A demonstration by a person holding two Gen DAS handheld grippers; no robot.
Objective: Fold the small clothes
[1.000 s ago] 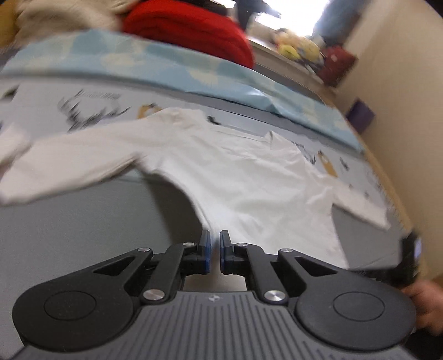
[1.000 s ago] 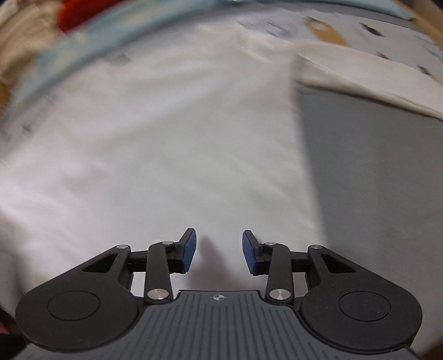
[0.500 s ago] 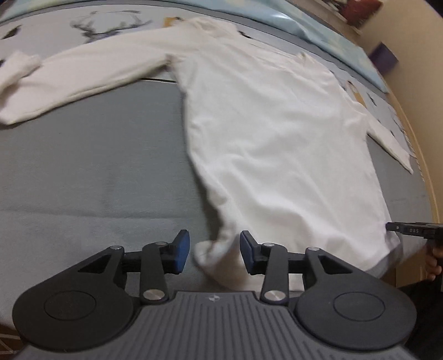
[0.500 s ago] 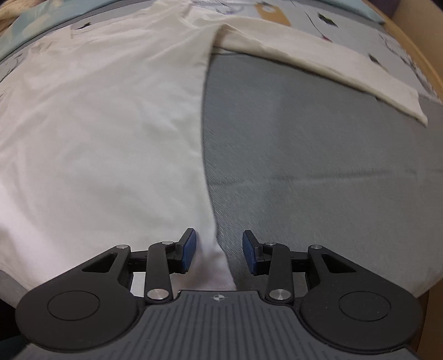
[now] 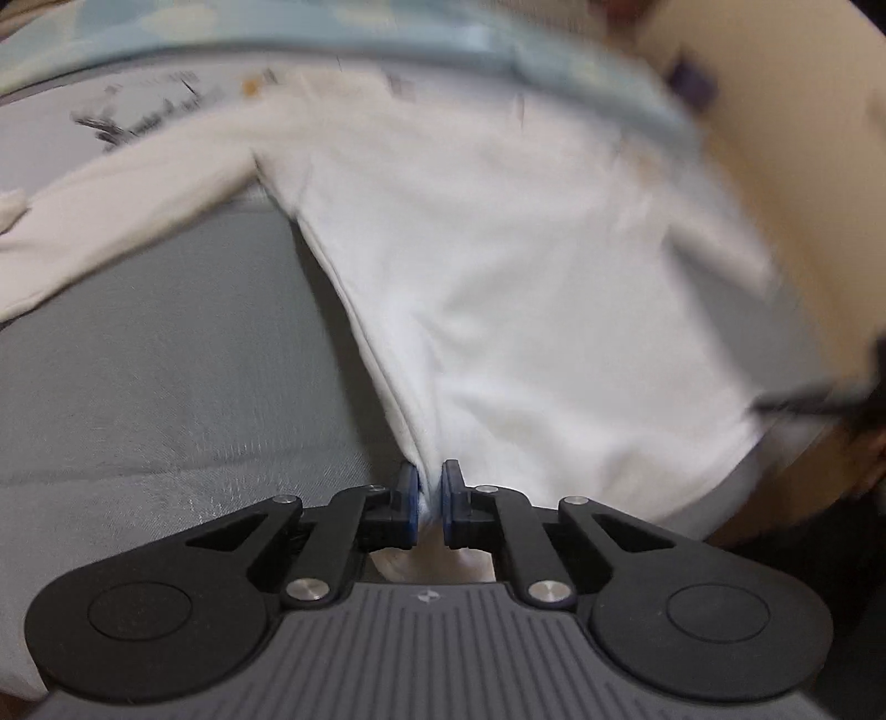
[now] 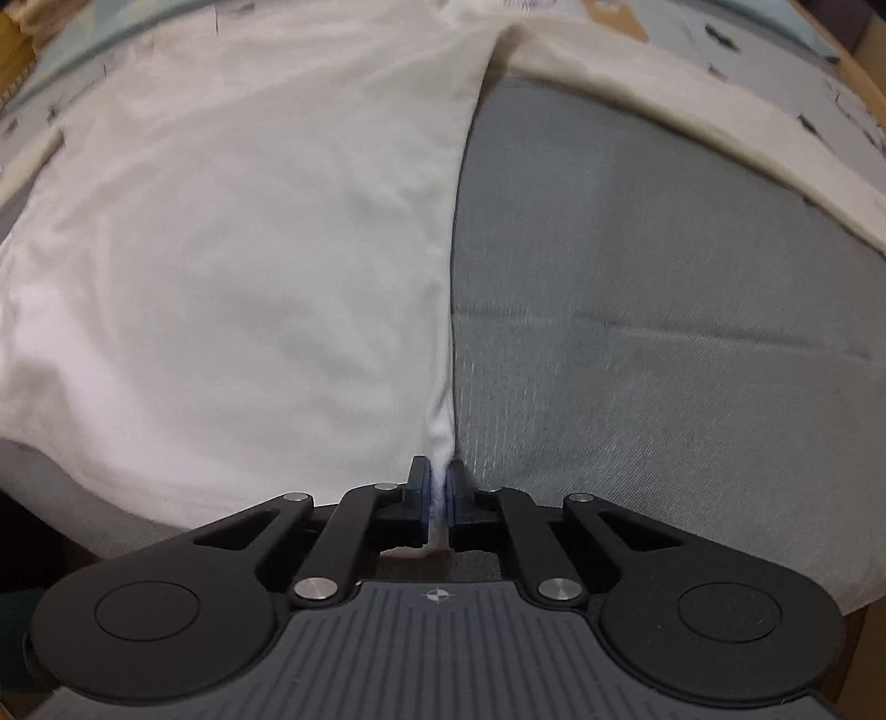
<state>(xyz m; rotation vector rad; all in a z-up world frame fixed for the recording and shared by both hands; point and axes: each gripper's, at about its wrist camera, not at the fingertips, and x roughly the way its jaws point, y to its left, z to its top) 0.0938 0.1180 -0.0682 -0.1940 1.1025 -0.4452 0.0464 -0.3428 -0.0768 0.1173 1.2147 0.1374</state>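
In your left wrist view, your left claw (image 5: 429, 501) is pinched tight on one bottom corner of the one white shirt (image 5: 526, 288). A bit of cloth bunches between its two blue pads (image 5: 408, 498). The shirt lies spread out on the grey bed (image 5: 166, 360), and its body runs away from the claw. One sleeve (image 5: 111, 216) reaches out to the left, over a sheet (image 5: 83, 127) with dark drawings. One pale blue blanket (image 5: 387, 33) lies along the far side. At the right edge you can see your other claw (image 5: 808, 404), dark and blurry, at the shirt's other bottom corner.

In your right wrist view, your right claw (image 6: 437, 490) is clenched on that other bottom corner of the shirt (image 6: 249, 249). White cloth shows between its two pads (image 6: 423, 490). The shirt body fills the left half. The bare grey bed (image 6: 664, 332) fills the right half. The second sleeve (image 6: 692, 116) stretches off to the right, across the far part of the bed.
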